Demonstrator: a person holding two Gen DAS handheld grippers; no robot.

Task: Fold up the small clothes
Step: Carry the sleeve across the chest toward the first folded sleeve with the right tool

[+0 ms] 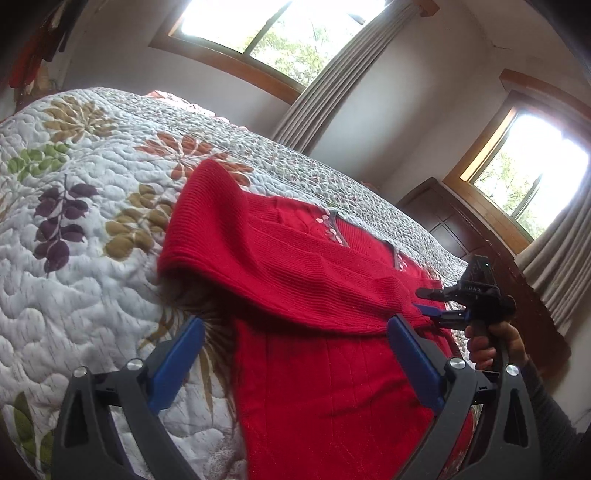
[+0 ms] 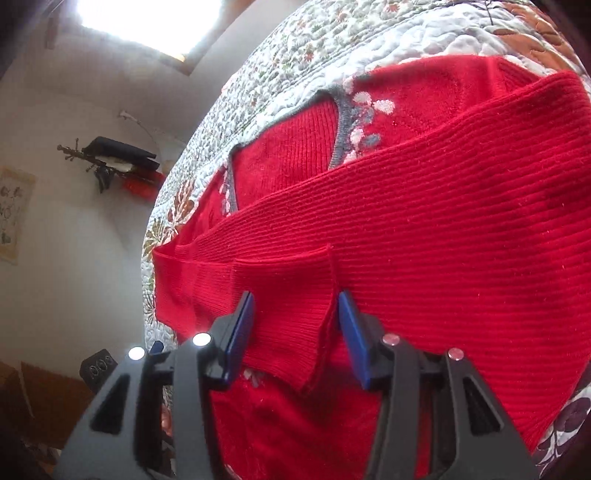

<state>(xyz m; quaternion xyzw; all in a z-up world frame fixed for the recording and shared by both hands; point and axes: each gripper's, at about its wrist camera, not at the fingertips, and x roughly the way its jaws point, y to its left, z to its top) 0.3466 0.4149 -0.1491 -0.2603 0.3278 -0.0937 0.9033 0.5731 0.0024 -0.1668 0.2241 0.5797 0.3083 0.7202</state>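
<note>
Left tool (image 1: pixel 295 343): jaws spread wide, low centre, over red sweater (image 1: pixel 325 387) on quilted bed (image 1: pixel 74 258); bare quilt at frame left. Right tool (image 2: pixel 295 317): parted, sleeve cuff (image 2: pixel 291 332) between fingers, firm grip not discernible. Only left view: windows (image 1: pixel 517 184), upper right.

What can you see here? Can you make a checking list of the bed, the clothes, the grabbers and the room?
Surface: floral quilt covering the bed.
Job's things: red sweater lying flat, one sleeve folded across its body.
Clutter: nothing seen.
Grippers: left gripper open above the sweater; right gripper open, its fingers on either side of the sleeve cuff.
Cables: nothing seen.
Surroundings: windows, curtains, wooden cabinet.
</note>
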